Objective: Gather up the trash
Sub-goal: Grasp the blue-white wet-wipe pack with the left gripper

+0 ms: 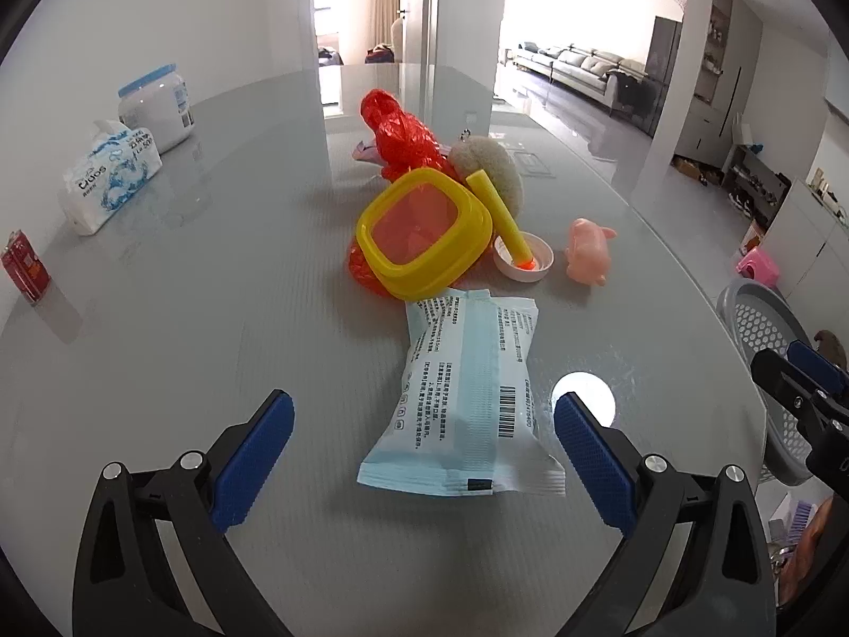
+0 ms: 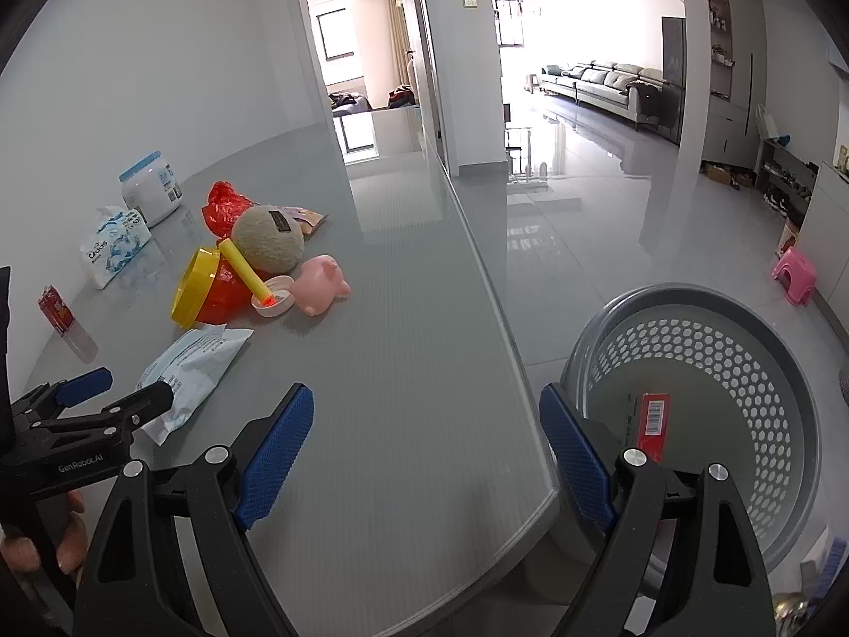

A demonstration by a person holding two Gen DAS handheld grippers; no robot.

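A pale blue and white wrapper packet (image 1: 467,398) lies flat on the grey table (image 1: 212,318). My left gripper (image 1: 424,424) stands open around its near end, pads apart from it. In the right wrist view the same packet (image 2: 191,366) lies left of centre, with the left gripper (image 2: 117,387) over it. My right gripper (image 2: 424,419) is open and empty above the table's right edge. Beside that edge stands a grey perforated basket (image 2: 743,350) with a red carton (image 2: 655,419) inside. A red plastic bag (image 1: 398,127) lies further back.
A pile sits mid-table: yellow-rimmed lid (image 1: 424,233), yellow tube (image 1: 501,217) in a small white dish (image 1: 522,260), beige round pad (image 1: 493,164), pink pig toy (image 1: 586,249). At the left are a tissue pack (image 1: 111,170), a white jar (image 1: 156,106), a red carton (image 1: 24,265). A pink stool (image 2: 796,273) stands on the floor.
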